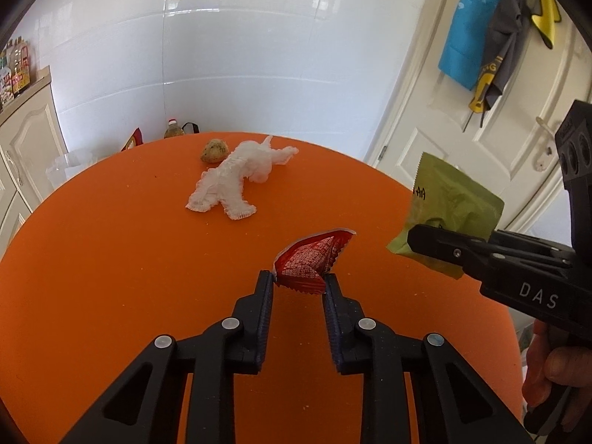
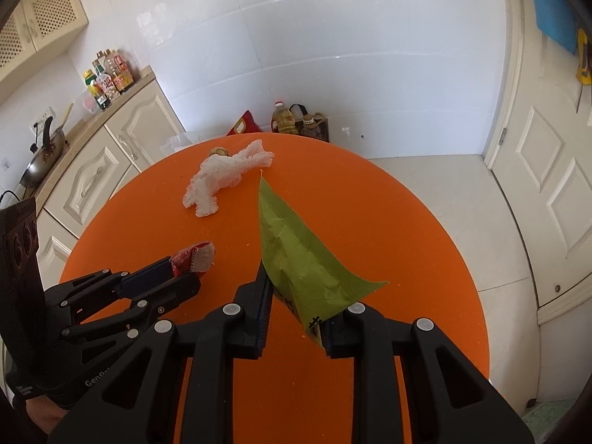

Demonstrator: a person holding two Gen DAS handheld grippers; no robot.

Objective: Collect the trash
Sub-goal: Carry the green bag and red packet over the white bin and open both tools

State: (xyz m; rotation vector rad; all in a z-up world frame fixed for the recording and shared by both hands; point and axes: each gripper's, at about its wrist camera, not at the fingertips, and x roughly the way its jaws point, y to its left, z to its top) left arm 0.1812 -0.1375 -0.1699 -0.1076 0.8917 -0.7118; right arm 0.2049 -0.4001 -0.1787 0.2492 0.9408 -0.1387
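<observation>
On the far left, beyond the round orange table (image 1: pixel 111 259), a clear plastic bag (image 1: pixel 70 166) is seen low beside the cupboards; whether it is the bin for the trash cannot be told. Further in, a crumpled white paper (image 1: pixel 236 177) is left lying on the table, touching a small brownish lump (image 1: pixel 214 150) behind it. Nearer the front, a red wrapper (image 1: pixel 310 259) is pinched by its lower edge in the left gripper (image 1: pixel 299 282), whose jaws are drawn nearly together on it. To the right, a green packet (image 2: pixel 296 259) is clamped by one corner in the right gripper (image 2: pixel 296 307), with the jaws almost fully closed and most of the packet sticking out free.

Both grips are judged to be thin edge holds, so either piece could be lost if it is swung fast or brushed against the table rim. The white paper and the lump could be knocked off the far edge if the dangling packet is dragged across them.
</observation>
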